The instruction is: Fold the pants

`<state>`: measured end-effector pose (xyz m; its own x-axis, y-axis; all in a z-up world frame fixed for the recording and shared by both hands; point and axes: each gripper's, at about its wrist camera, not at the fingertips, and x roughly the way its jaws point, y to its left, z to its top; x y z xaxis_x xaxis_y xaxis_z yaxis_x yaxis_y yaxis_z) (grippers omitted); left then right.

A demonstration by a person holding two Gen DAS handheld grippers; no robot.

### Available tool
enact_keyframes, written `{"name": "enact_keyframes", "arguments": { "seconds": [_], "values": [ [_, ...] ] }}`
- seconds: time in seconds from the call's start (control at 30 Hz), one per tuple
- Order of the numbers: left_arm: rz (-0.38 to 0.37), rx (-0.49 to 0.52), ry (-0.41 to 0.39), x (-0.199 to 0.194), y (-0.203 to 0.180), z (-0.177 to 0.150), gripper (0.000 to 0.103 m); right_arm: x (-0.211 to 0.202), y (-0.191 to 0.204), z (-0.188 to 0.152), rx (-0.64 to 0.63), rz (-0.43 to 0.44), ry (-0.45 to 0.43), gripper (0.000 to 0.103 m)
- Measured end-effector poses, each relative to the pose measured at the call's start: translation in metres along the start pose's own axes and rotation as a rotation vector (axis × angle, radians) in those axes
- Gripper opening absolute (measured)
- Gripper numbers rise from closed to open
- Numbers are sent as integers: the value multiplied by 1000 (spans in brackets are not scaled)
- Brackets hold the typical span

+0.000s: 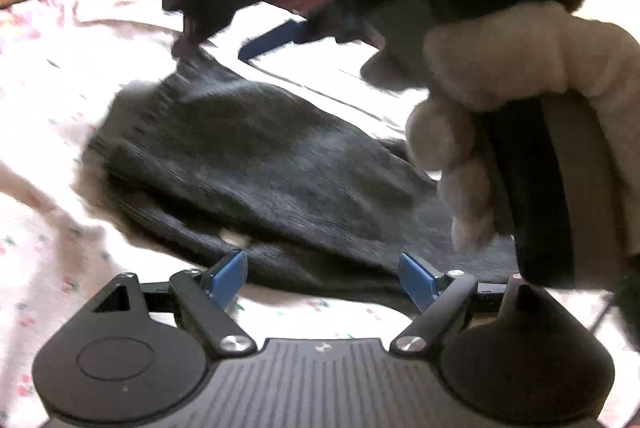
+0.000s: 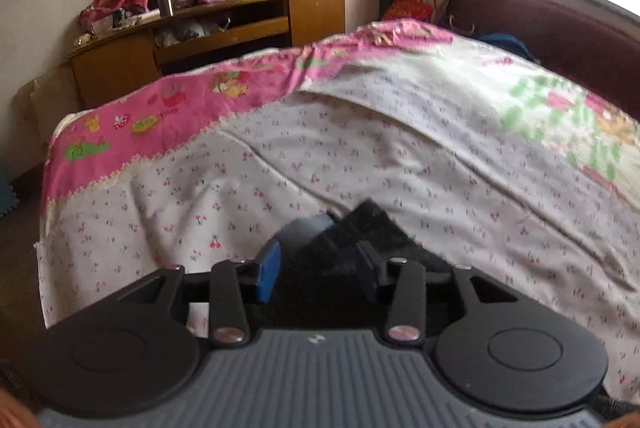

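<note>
Dark grey ribbed pants [image 1: 260, 155] lie folded in a thick pile on the flowered bed sheet [image 1: 48, 99]. My left gripper [image 1: 324, 276] is open wide at the pile's near edge, and its blue fingers [image 1: 232, 276] press on nothing. A light-gloved hand [image 1: 500, 75] holds my right gripper over the pile's far end, where one blue finger [image 1: 272, 41] shows above a raised corner of the fabric. In the right wrist view the right gripper [image 2: 318, 268] stands partly open, with the dark pants [image 2: 372, 228] between and beyond its fingers. The pads do not press on the cloth.
The sheet [image 2: 360, 147], white with cherries and a pink border, covers the whole bed. A dark red headboard [image 2: 560, 27] runs along the right under a window. A wooden TV stand [image 2: 224, 39] with a screen stands past the bed's far edge.
</note>
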<state>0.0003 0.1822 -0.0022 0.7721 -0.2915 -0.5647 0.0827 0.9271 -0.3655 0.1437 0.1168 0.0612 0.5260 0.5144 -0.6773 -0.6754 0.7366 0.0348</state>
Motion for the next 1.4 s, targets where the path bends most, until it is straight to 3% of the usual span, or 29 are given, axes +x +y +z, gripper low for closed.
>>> {"name": "enact_keyframes", "arguments": {
  "seconds": [0.07, 0.13, 0.2, 0.33, 0.43, 0.47, 0.53, 0.57, 0.63, 0.7, 0.83, 0.9, 1.0, 1.07, 1.17, 1.27, 1.4],
  "values": [
    [55, 50, -19, -1, -6, -1, 95, 11, 5, -1, 28, 2, 47, 46],
    [70, 82, -22, 1, -10, -1, 96, 24, 10, 0, 78, 38, 104, 56],
    [81, 103, -21, 5, -13, -2, 95, 39, 15, 4, 85, 61, 160, 56],
    [91, 124, -29, 17, -18, -4, 95, 72, 22, 14, 64, -53, 251, 55],
    [85, 136, -16, 18, -15, -6, 95, 88, 20, 13, 111, -78, 287, 56],
    [89, 142, -12, 20, -13, -5, 95, 91, 20, 12, 112, -86, 289, 53],
    [91, 136, -3, 20, -8, -4, 95, 97, 17, 12, 120, -93, 300, 20],
    [93, 124, -1, 21, -5, -4, 95, 98, 12, 13, 142, -85, 307, 18],
    [105, 93, -9, 20, 1, -3, 95, 95, 2, 15, 191, -44, 306, 5],
    [132, 76, -53, 16, 3, -2, 96, 83, -1, 20, 226, 26, 266, 2],
    [160, 57, -140, 2, -1, 2, 96, 57, 20, 33, 71, 65, 198, 4],
    [153, 54, -196, -9, 1, 8, 97, 30, 12, 28, 57, 58, 124, 8],
    [188, 217, -265, -14, 2, 16, 103, -21, -24, 4, 120, 29, 23, 28],
    [253, 290, -217, 1, 11, 23, 103, -50, -50, -22, 158, 9, -9, 38],
    [224, 253, -91, 32, 38, 38, 103, -69, -68, -65, 152, -63, 3, 39],
    [232, 260, -24, 54, 48, 49, 103, -73, -63, -105, 88, -99, 25, 39],
    [227, 229, 20, 66, 59, 58, 103, -63, -46, -131, 29, -66, 50, 38]
  ]
}}
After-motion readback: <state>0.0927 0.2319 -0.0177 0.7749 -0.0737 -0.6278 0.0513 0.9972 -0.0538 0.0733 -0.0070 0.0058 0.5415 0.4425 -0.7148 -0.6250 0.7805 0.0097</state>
